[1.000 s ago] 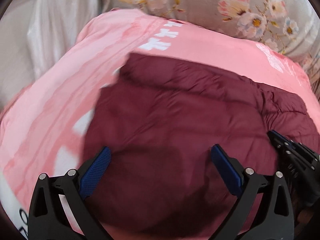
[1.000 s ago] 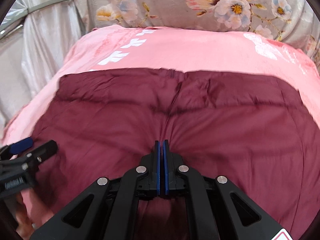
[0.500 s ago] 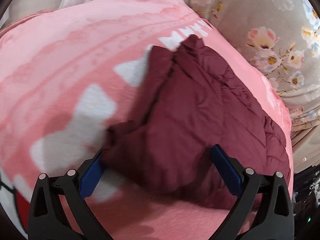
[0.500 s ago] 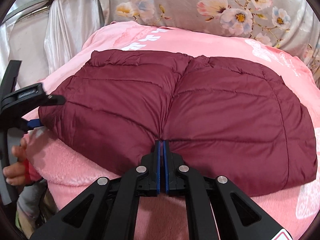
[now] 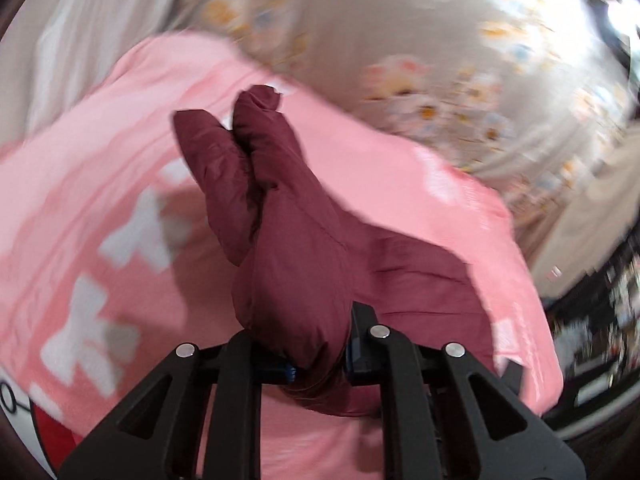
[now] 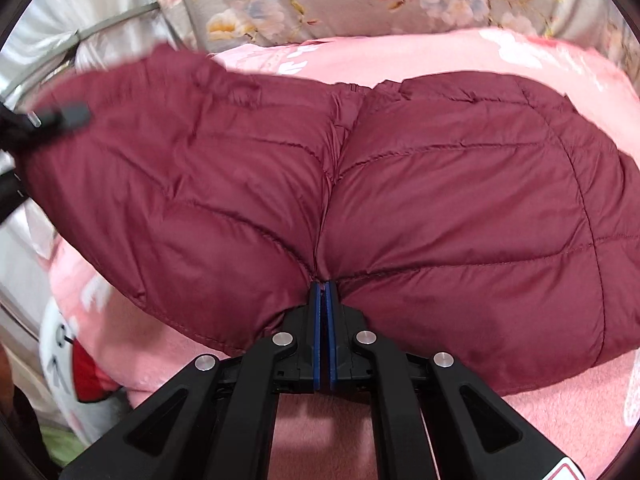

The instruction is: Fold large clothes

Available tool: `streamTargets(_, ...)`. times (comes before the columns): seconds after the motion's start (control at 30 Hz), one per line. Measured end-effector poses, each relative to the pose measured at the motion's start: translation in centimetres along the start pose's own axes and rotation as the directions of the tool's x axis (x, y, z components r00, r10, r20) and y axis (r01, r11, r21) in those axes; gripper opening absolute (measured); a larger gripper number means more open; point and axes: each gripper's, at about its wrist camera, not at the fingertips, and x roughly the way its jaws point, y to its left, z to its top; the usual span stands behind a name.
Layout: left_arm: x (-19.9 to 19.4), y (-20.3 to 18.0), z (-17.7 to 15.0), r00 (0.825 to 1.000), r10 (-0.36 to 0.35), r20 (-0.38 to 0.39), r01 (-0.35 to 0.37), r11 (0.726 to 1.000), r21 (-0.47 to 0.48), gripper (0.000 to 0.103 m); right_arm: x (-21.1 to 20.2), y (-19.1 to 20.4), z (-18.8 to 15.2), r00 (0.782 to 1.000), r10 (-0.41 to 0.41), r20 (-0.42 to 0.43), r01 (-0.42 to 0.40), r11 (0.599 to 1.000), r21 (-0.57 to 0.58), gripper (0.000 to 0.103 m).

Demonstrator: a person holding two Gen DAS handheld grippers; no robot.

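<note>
A maroon quilted down jacket [image 6: 400, 208] is spread over a pink blanket [image 6: 560, 400] on a bed, with most of its padded body lying flat and its left-hand edge raised off the blanket. In the right wrist view, the right tongs [image 6: 325, 292] are seen clenched on the jacket's near hem, right at the centre seam, with the blue pads pressed together and only a thin fold of fabric caught between them. In the same view, the left tongs [image 6: 60, 118] are seen blurred at the far left edge of the picture, against the lifted side of the jacket. In the left wrist view, which is smeared by motion, the left tongs [image 5: 320, 360] are closing on a thick bunch of the maroon jacket [image 5: 288, 240], which fills the gap between them and stands up from them in two puffy lobes. Below that bunch the pink blanket [image 5: 100, 184] with white shapes printed on it is seen. A grey floral fabric [image 6: 360, 4] is seen behind the bed, and silvery white drapery [image 6: 80, 4] hangs at the left.
</note>
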Motion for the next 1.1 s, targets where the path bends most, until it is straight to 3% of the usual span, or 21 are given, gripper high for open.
streamTargets(0.17,0.6,-9.2,1.2,0.995,-0.094,-0.023,0.097,0.978,0.185,0.015,-3.9,-3.2,0.7,0.998,0.052,0.026,-0.055,0.991,0.125,0.004)
streamTargets(0.33,4.1,-17.4,0.3,0.987,-0.13,-0.095,0.153,0.942,0.298,0.015,-9.1,-8.5,0.7,0.993,-0.084,0.079,0.066,0.976,0.206,0.005)
streamTargets(0.53,11.3,-23.4,-2.3,0.964,-0.114,-0.24,0.19,0.926,0.325,0.015,-13.2,-14.0,-0.9,0.976,-0.198,0.095,0.162,0.941,0.298,0.01)
streamTargets(0.73,17.0,-25.2,-6.6,0.939,-0.037,-0.342,0.161,0.926,0.341,0.015,-14.3,-17.0,-2.0,0.961,-0.265,0.085,0.219,0.909,0.355,0.01)
streamTargets(0.9,19.8,-24.9,-8.9,0.915,-0.007,-0.403,0.153,0.931,0.332,0.016,-14.5,-19.1,-2.6,0.959,-0.272,0.075,0.222,0.892,0.394,0.01)
streamTargets(1.0,19.9,-24.8,-9.1,0.912,-0.016,-0.41,0.163,0.931,0.326,0.019,-14.5,-20.0,-2.1,0.959,-0.273,0.079,0.221,0.892,0.395,0.01)
streamTargets(1.1,18.9,-24.6,-8.3,0.898,-0.068,-0.435,0.215,0.93,0.298,0.029,-14.8,-20.8,-1.0,0.957,-0.276,0.091,0.221,0.893,0.391,0.01)
